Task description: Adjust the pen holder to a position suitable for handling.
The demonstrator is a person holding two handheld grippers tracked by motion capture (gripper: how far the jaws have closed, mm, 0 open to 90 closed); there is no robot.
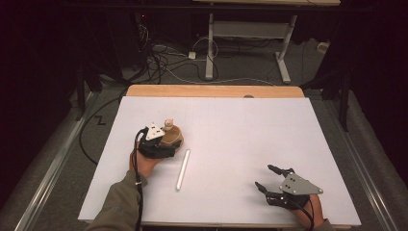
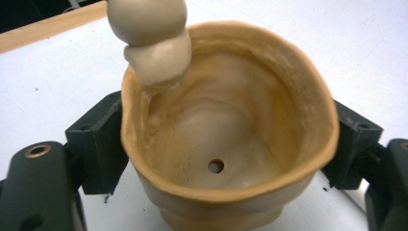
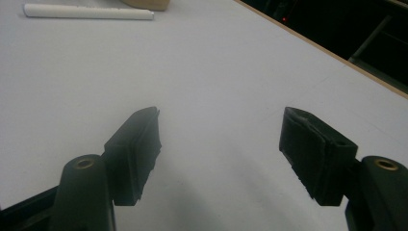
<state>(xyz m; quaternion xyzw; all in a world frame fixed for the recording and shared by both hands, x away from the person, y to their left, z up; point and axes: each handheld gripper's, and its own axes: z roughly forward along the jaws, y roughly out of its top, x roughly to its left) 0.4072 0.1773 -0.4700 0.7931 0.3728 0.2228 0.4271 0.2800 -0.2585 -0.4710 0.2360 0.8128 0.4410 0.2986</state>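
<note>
A tan clay pot [image 1: 172,136] stands on the white table sheet [image 1: 226,125] at the left. My left gripper [image 1: 161,143] is shut on it, one jaw pressed to each side of the pot [image 2: 226,144]. Inside, the pot has a small drain hole [image 2: 216,166], and a pale knobbed figure [image 2: 154,41] rises from its far rim. A white rod [image 1: 182,169] lies on the sheet just right of the pot. My right gripper [image 1: 270,179] rests open near the front right of the table, nothing between its fingers [image 3: 137,149]. The white rod [image 3: 89,12] lies far ahead of it.
The wooden table edge [image 1: 214,91] runs along the back of the sheet. Beyond it, cables [image 1: 163,57] lie on the carpet and a white desk frame [image 1: 248,43] stands further back. Bare sheet spans the middle between the two grippers.
</note>
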